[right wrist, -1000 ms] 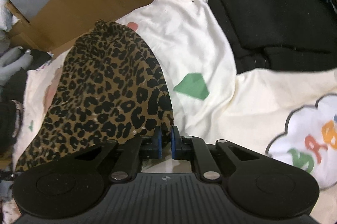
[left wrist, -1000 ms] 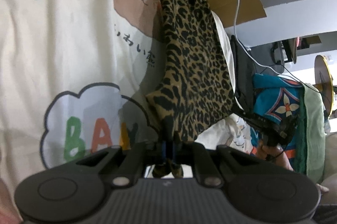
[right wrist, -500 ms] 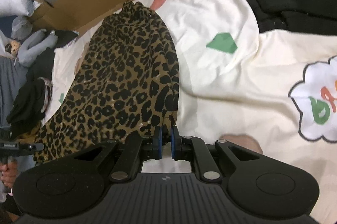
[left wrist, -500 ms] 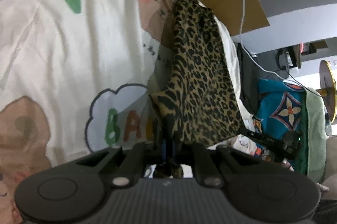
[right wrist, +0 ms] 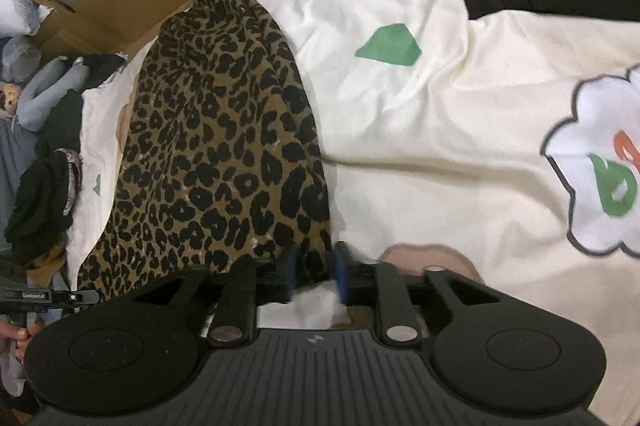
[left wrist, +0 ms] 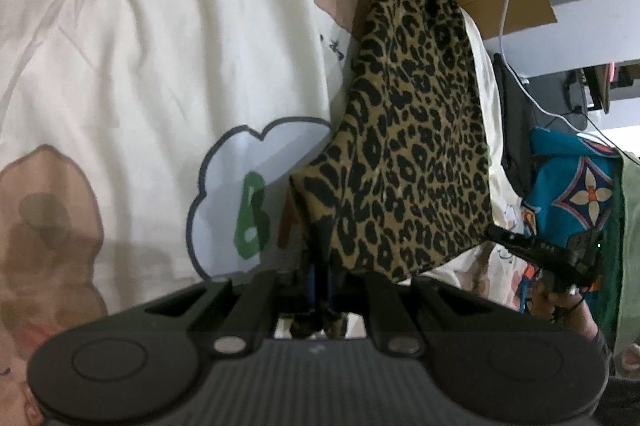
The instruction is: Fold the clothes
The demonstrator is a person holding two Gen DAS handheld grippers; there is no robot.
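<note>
**Leopard garment laid down, right grip letting go**

The leopard-print garment (right wrist: pixel 224 145) lay on the cream printed sheet (right wrist: pixel 420 113), stretching from lower centre to upper left. The left gripper (left wrist: pixel 320 278) pinched its near corner tight. The right gripper (right wrist: pixel 314 266) had just been opening, cloth loose between its parted jaws. Thin, limp fabric probably handles best by corners or hem.

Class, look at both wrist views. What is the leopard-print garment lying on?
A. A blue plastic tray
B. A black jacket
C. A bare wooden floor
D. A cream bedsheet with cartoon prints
D: the leopard-print garment lies stretched across a cream bedsheet printed with a green shape and a cloud with coloured letters; the black clothing sits apart at the sheet's far edge.
</note>
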